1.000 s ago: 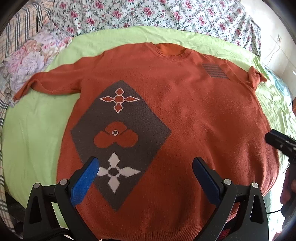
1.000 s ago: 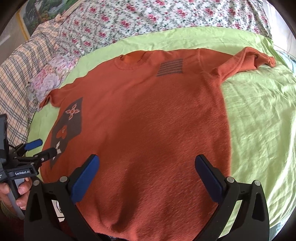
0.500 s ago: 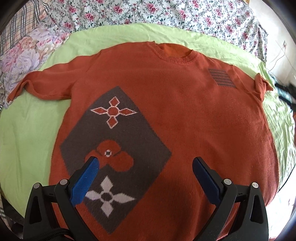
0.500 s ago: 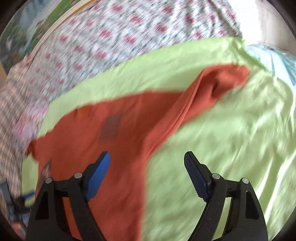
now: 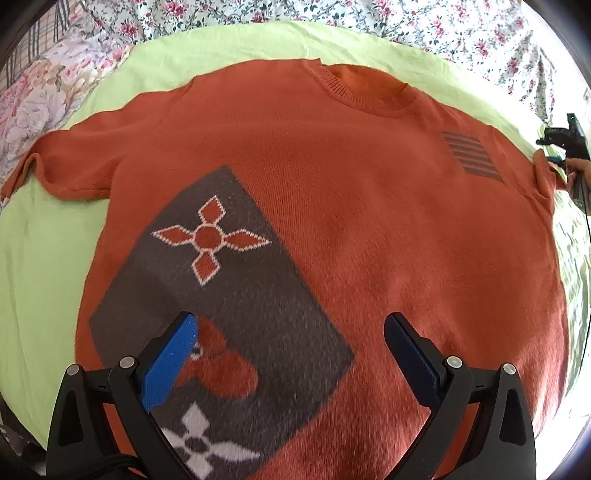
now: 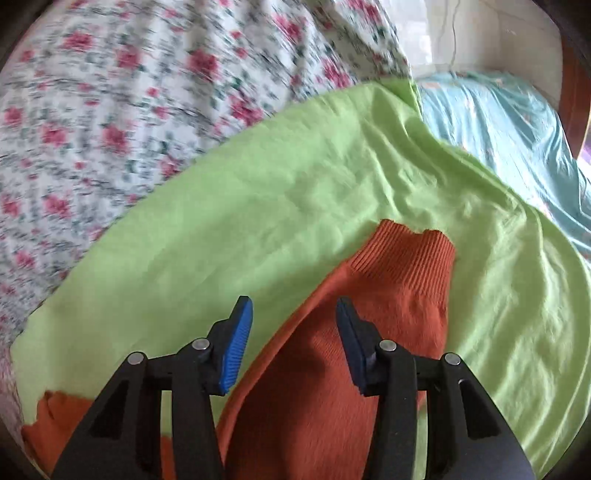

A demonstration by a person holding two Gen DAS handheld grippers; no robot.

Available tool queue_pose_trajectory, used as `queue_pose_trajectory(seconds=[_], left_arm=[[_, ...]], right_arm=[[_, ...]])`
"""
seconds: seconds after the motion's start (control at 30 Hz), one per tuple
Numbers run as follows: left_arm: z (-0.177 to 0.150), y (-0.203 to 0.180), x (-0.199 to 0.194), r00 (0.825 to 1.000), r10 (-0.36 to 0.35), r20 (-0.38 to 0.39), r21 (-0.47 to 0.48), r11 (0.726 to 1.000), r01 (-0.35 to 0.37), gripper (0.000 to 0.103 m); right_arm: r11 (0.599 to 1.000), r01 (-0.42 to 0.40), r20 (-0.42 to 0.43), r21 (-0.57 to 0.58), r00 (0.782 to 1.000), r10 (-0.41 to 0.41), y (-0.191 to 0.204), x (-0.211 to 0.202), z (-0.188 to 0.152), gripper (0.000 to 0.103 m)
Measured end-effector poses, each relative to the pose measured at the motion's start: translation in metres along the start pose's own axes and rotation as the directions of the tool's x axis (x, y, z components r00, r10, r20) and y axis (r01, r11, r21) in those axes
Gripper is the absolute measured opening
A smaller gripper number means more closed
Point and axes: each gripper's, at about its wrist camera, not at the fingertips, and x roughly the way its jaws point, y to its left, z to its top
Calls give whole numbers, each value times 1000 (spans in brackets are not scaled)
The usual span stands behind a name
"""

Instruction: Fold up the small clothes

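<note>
An orange knitted sweater (image 5: 369, 229) lies flat, front up, on a green sheet (image 5: 40, 266), with a grey diamond patch of flower shapes (image 5: 229, 295) and a striped chest mark (image 5: 472, 157). My left gripper (image 5: 290, 354) is open and empty, hovering over the patch. My right gripper (image 6: 293, 336) is open over the sweater's right sleeve (image 6: 369, 314), just short of its ribbed cuff (image 6: 406, 251). The right gripper also shows at the far right of the left wrist view (image 5: 565, 147), by the sleeve end.
Floral bedding (image 5: 406, 22) lies behind the green sheet (image 6: 295, 177). Pale floral fabric (image 5: 33, 96) sits at the left. A light blue sheet (image 6: 509, 122) lies beyond the green one at the right. The sweater's left sleeve (image 5: 74, 162) stretches out to the left.
My right gripper swung right from the sweater's body to the right sleeve cuff and its jaws narrowed. My left gripper moved forward over the grey patch.
</note>
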Motion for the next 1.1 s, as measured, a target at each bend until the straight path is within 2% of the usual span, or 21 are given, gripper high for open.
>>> queue_pose_trajectory(seconds=[0.03,0.1,0.13,0.17,0.3,0.43,0.5,0.53,0.63,0.73,0.77,0.83,0.9,0.93,1.03,1.1], left_arm=[[1,0,2,1000,-3,-1,-2,1000,3,101],[6,0,5,1000,-10,2,-6,1000,10,101],[7,-1,5,1000,-14,1,-7,1000,14,101],[9,-1,5,1000,-20,5,-8,1000,20,101],[11,-3,2,999,-42,20,-1,999,42,101],[9,-6,-2,998,-56,28,2,998,55,101],[5,-5,-8,997,-62,38,0,998,62,101],[4,-3,-11,997,-64,45,-3,998,64,101],[1,7,-18,995,-77,58,-30,996,79,101],[0,24,-25,992,-98,73,-73,992,104,101],[-1,30,-27,991,-106,79,-91,989,113,101],[0,45,-30,987,-132,95,-126,982,144,101],[0,55,-33,982,-154,110,-147,975,170,101],[1,60,-34,979,-166,118,-155,971,183,101],[10,74,-32,967,-213,141,-171,957,235,101],[19,81,-27,956,-254,146,-176,944,278,101]], right_arm=[[999,34,-28,2,999,-34,-2,11,2,48],[998,64,-65,-6,996,-65,-7,32,5,39],[997,75,-72,-17,995,-76,-8,36,4,25],[997,78,-66,-24,995,-79,-10,39,4,5],[999,-7,-13,-31,1000,7,-12,20,-2,5],[980,-173,3,-102,985,174,22,-14,-25,5],[945,-290,-1,-151,956,293,53,-41,-45,5],[931,-324,-10,-168,945,327,66,-52,-56,5],[843,-486,-79,-230,873,482,123,-82,-96,5],[754,-595,-166,-279,803,572,178,-104,-149,5],[711,-641,-210,-289,767,606,199,-109,-168,5],[647,-694,-285,-317,720,633,237,-117,-206,5],[605,-725,-346,-329,689,637,264,-116,-235,5],[581,-750,-387,-317,661,643,281,-114,-256,5],[535,-790,-474,-300,610,635,314,-106,-299,5],[527,-791,-506,-309,606,614,330,-100,-320,7]])
